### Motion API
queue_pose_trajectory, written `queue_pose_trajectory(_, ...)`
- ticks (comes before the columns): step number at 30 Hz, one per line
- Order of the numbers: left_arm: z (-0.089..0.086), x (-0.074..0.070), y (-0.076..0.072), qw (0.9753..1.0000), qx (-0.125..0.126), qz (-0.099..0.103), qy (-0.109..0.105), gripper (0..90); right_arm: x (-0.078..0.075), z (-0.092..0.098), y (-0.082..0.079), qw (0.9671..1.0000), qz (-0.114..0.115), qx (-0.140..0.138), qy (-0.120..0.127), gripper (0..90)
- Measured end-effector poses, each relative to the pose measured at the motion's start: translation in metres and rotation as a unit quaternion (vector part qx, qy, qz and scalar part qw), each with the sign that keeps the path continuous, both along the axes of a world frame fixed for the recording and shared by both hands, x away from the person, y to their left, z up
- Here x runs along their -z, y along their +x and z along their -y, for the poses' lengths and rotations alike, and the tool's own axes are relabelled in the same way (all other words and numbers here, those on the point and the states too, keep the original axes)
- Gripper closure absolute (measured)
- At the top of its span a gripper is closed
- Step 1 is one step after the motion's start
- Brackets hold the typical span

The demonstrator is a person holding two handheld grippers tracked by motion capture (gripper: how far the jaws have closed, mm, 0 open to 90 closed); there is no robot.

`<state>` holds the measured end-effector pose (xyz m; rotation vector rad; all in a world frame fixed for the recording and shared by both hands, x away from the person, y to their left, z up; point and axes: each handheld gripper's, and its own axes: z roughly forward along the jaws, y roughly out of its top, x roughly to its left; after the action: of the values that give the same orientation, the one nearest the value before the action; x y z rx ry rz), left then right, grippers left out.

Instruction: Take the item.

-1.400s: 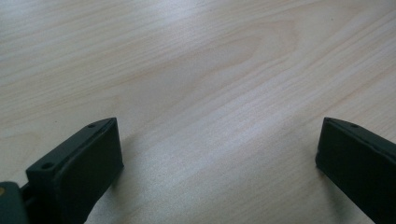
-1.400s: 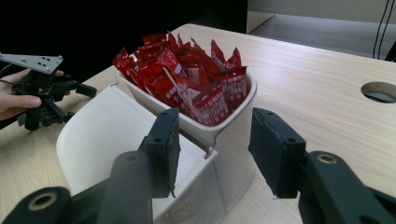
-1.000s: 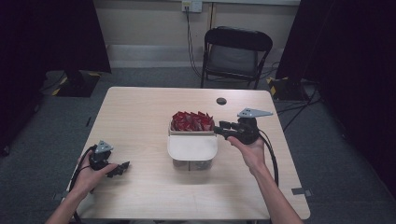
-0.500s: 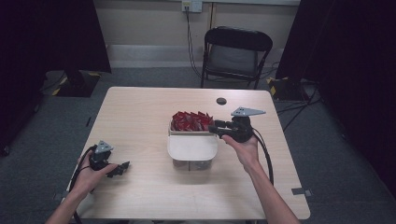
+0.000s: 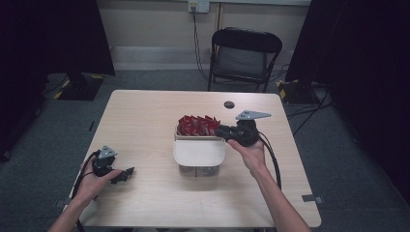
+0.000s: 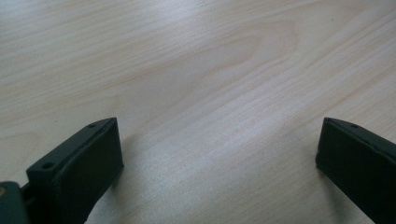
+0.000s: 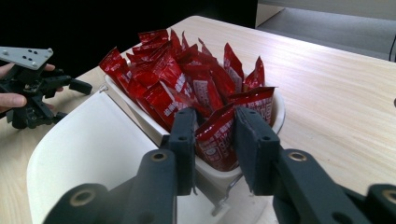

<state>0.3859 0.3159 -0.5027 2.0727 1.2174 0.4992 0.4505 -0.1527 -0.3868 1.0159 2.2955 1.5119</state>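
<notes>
Red foil sachets (image 7: 187, 84) stand packed upright in the far compartment of a white plastic two-part container (image 5: 199, 153), which sits near the middle of the pale wooden table (image 5: 145, 121). The right gripper (image 7: 215, 135) reaches in at the near right corner of that compartment, its jaws closed in on one red sachet (image 7: 219, 135) at the edge of the bunch; they appear to press it from both sides, though the contact itself is partly hidden. The container's nearer compartment (image 7: 93, 154) faces the person. The left gripper (image 5: 126, 174) rests low over the table's near left part, well apart from the container, with its jaws spread wide above bare wood.
</notes>
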Motion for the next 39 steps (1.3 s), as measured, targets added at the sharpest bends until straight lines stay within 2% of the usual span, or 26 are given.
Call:
queue_pose_trajectory(4,0.0000,0.0000,0.0001,1.0000,0.000,0.000,0.000,0.0,0.0005,0.0010,0.0003,1.0000,-0.004,-0.001,0.006,73.7)
queue_pose_trajectory(14,0.0000,0.0000,0.0000,1.0000,0.000,0.000,0.000,0.0,-0.0014,0.0049,-0.0006,1.0000,0.002,-0.004,0.008,89.2)
queue_pose_trajectory(39,0.0000,0.0000,0.0000,1.0000,0.000,0.000,0.000,0.0,-0.0076,0.0071,-0.0026,0.9998,0.009,-0.007,0.019,90.0)
